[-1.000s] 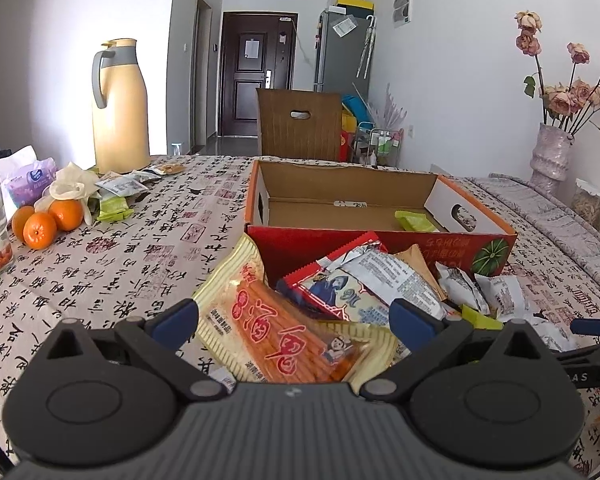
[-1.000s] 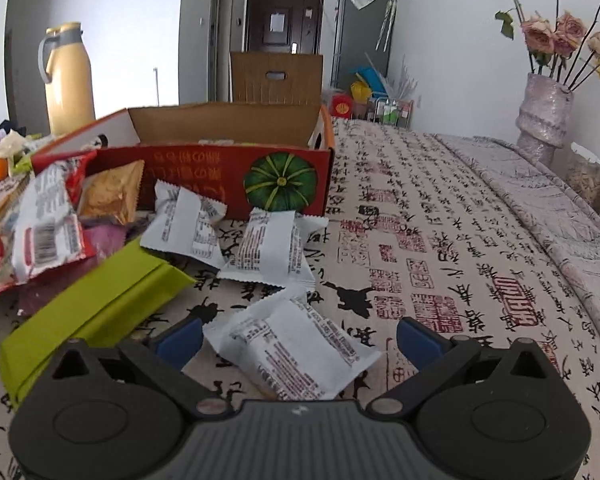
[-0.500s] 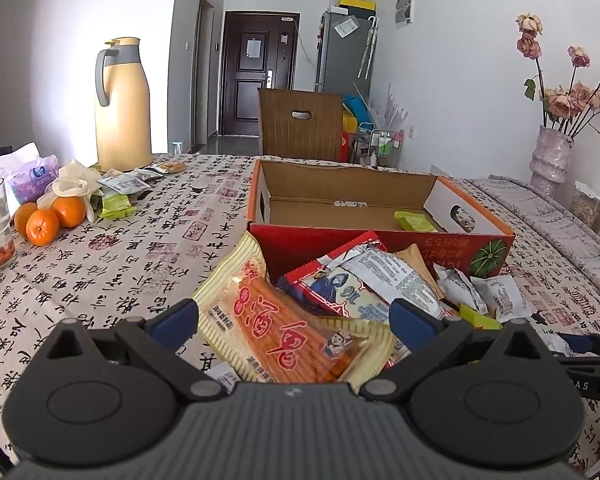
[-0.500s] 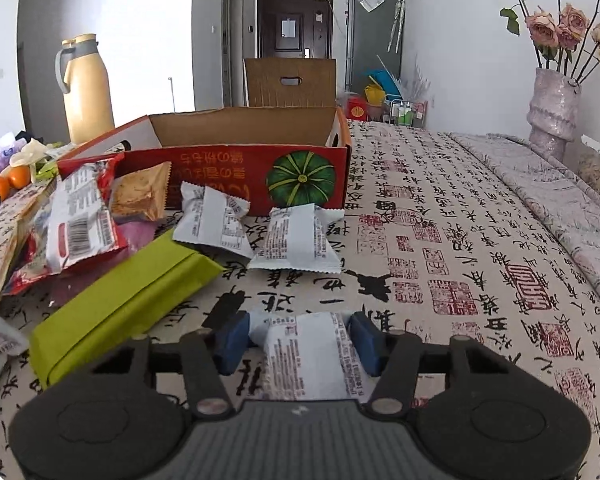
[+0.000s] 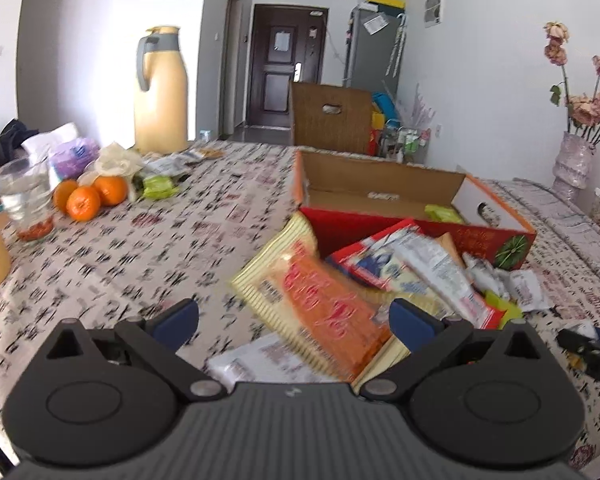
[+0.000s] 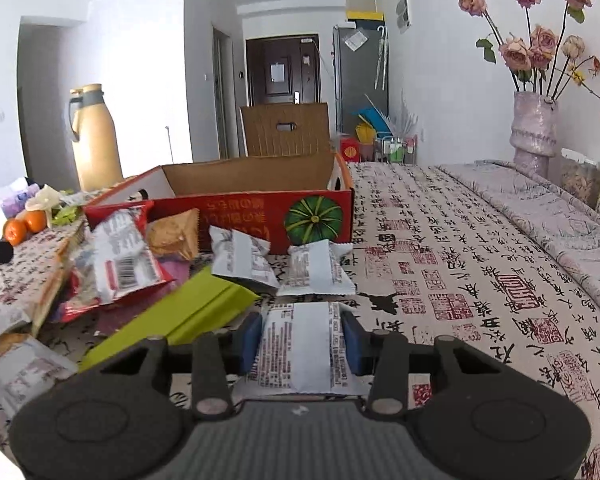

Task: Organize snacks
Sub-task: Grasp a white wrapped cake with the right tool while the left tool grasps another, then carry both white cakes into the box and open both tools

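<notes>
My right gripper (image 6: 298, 346) is shut on a small white snack packet (image 6: 300, 348) and holds it above the tablecloth. Ahead lie two more white packets (image 6: 316, 268), a green packet (image 6: 180, 316) and a red-and-white bag (image 6: 120, 256), in front of the open red cardboard box (image 6: 252, 216). My left gripper (image 5: 294, 316) is open and empty, over the left side of the snack pile, just above an orange-and-yellow bag (image 5: 320, 300). The box (image 5: 400, 204) holds one green packet (image 5: 444, 213).
Left on the table are oranges (image 5: 88, 198), a glass (image 5: 26, 204), a tall yellow thermos (image 5: 160, 92) and a tissue pack (image 5: 74, 154). A vase of dried roses (image 6: 534, 132) stands far right. A chair back (image 5: 330, 118) is behind the table.
My right gripper closed on the white packet and lifted it off the table. My left gripper swung left and back, still open.
</notes>
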Motion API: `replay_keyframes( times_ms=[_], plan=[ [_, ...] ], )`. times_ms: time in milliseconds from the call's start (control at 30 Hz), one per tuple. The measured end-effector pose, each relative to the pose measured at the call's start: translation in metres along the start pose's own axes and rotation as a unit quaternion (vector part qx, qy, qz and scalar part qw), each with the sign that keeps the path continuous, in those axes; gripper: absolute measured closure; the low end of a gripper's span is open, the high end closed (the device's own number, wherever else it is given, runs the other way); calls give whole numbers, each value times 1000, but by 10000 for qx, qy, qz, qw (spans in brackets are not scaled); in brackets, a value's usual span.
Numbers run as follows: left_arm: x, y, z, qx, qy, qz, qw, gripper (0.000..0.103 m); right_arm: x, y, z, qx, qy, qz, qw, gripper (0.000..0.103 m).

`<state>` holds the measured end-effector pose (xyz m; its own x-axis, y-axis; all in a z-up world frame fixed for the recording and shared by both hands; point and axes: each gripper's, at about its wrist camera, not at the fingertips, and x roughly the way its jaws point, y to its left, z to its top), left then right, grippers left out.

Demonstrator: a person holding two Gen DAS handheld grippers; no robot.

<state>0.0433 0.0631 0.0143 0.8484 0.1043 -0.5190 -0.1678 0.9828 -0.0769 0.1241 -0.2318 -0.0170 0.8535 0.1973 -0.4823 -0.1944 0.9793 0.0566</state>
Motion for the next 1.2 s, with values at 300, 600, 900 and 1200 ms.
replay_keyframes(
  times_ms=[300,600,900,1200],
  plan=[
    [16,18,-20,-53,517,167,9985,0,-12,9,-15,49,31,35,10000,61],
    [48,17,-10,-380,1009,502,9929,4,-14,12,-16,45,39,-92,9999,61],
    [53,16,-14,-332,1127,526,9917,49,-7,12,-18,50,138,-79,9999,61],
    [48,17,-14,-201,1018,506,9933,59,-8,14,-19,40,138,-56,9999,61]
  ],
)
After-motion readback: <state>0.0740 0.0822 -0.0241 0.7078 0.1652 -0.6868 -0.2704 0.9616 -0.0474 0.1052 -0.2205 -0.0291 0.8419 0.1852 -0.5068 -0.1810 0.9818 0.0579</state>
